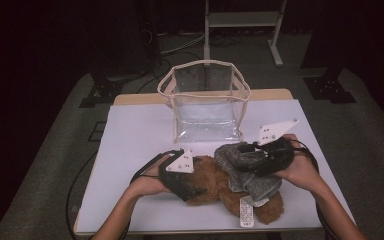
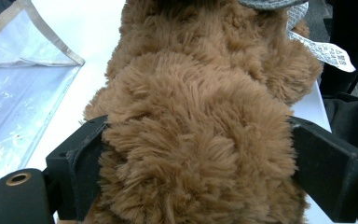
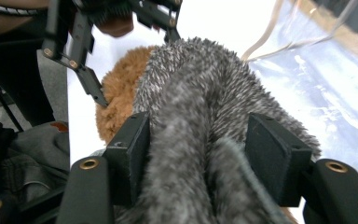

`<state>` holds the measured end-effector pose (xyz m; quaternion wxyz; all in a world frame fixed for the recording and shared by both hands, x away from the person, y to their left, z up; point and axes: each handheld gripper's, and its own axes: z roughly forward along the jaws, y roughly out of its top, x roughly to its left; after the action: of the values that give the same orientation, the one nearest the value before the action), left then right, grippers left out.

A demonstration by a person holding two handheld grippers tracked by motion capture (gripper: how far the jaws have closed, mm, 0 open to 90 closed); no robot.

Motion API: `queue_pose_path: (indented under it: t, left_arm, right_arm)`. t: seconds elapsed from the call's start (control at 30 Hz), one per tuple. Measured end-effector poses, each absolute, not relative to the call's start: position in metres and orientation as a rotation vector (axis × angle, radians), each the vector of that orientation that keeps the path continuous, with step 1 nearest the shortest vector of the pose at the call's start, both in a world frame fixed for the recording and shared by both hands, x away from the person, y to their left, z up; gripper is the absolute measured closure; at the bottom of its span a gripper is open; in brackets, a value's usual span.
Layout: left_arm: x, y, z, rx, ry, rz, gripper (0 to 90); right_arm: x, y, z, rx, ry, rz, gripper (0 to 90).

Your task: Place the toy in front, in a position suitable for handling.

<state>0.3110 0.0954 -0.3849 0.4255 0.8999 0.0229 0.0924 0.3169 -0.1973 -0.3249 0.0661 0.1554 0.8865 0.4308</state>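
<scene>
Brown plush toy (image 2: 196, 126) wedged between left claw (image 2: 196, 172) jaws.

A white care tag (image 2: 324, 49) hung from the brown plush toy (image 2: 196, 140) at the 1 o'clock corner of the left gripper view. It carried dense dark print, too small and blurred to be read. In the high view the same tag (image 1: 246, 215) lay at 6 o'clock of the toy, its print equally illegible. No other lettering, brand or number was legible.

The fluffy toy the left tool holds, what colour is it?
Brown fluffy toy, clearest in the left gripper view.
</scene>
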Motion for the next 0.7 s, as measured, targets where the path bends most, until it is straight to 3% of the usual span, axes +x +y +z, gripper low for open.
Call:
queue_pose_path:
  t: [0.4, 0.53, 0.7]
  left_arm:
    - [0.32, 0.093, -0.396, 2.263, 0.121, 0.216, 3.4]
    - [0.317, 0.093, -0.393, 2.276, 0.114, 0.234, 26.6]
    - [0.317, 0.094, -0.385, 2.269, 0.122, 0.24, 37.0]
  right_arm:
    - [0.314, -0.18, -0.355, 0.495, 2.668, 1.371, 60.4]
    - [0.314, -0.191, -0.349, 0.524, 2.634, 1.43, 68.9]
    - [0.31, -0.22, -0.334, 0.571, 2.568, 1.502, 70.4]
